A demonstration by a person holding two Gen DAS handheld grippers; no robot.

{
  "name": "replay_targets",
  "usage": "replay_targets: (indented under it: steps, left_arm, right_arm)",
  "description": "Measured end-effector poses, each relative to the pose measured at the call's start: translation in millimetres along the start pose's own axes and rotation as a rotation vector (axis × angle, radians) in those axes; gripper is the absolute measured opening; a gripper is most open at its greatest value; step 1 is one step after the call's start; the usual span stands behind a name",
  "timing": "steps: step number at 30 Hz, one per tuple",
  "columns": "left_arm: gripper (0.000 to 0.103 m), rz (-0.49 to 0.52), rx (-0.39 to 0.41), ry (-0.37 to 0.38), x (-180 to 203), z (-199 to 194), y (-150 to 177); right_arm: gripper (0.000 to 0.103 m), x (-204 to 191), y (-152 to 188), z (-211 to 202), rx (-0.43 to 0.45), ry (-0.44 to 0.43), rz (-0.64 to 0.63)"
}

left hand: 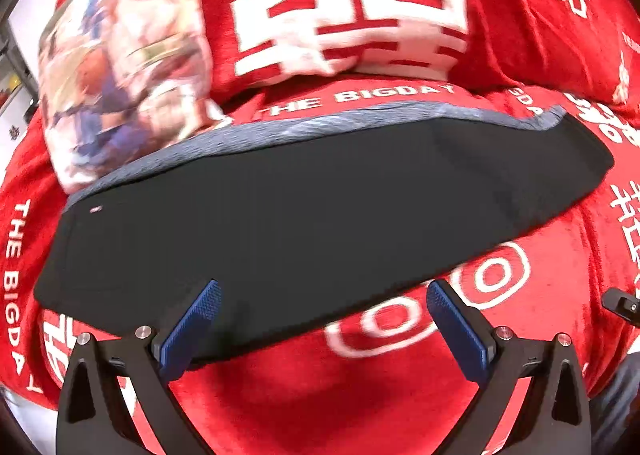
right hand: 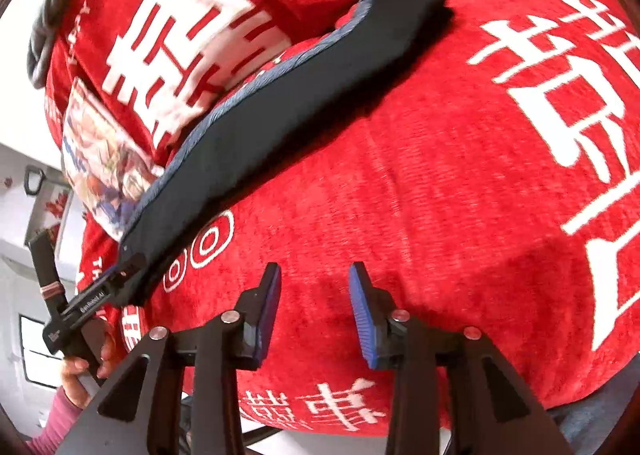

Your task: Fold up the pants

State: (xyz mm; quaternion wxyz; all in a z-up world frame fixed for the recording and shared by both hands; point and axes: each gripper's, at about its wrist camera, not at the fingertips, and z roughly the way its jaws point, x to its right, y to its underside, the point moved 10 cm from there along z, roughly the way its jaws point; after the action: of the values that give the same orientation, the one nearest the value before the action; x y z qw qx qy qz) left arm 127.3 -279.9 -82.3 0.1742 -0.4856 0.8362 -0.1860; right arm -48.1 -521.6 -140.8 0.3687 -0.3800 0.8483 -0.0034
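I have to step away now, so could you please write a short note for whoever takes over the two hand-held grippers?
Left hand-held gripper: open, empty, over the near edge of the pants.
Right hand-held gripper: open, empty, over the red blanket, clear of the pants.
Pants: folded into a long flat dark strip on the blanket, its far edge close to the pillows.
Done: the lengthwise fold, it seems.
Left: probably folding the strip across, end to end, and smoothing it.

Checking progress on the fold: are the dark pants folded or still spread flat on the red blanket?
Folded. The pants lie as one narrow, long band on the red blanket, with a grey under-layer edge showing along the far side.
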Motion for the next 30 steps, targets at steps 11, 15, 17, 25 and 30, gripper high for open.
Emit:
replay_targets:
  steps: [11, 15, 17, 25, 30]
  left_arm:
    - [0.103, 0.014, -0.008, -0.032, 58.6, 32.5, -35.9]
    - [0.103, -0.049, -0.054, -0.020, 57.1, 49.1, -30.6]
    - [0.103, -0.066, -0.057, -0.002, 56.6, 50.1, -30.4]
    - [0.103, -0.065, -0.036, -0.006, 65.1, 46.9, -44.6]
    - [0.103, -0.107, -0.046, 0.013, 67.1, 58.7, -39.0]
  right_arm:
    - [0.039, 41.1, -92.0, -3.1, 0.129, -0.041, 0.119]
    - [0.039, 58.6, -124.6, 9.2, 0.149, -0.029, 0.176]
    - [0.034, 62.4, -135.2, 14.6, 0.163, -0.036, 0.186]
    - [0.008, 51.8, -165.4, 10.9, 0.212, -0.031, 0.134]
    - [0.008, 67.3, -155.1, 25.0, 0.146, 0.022, 0.174]
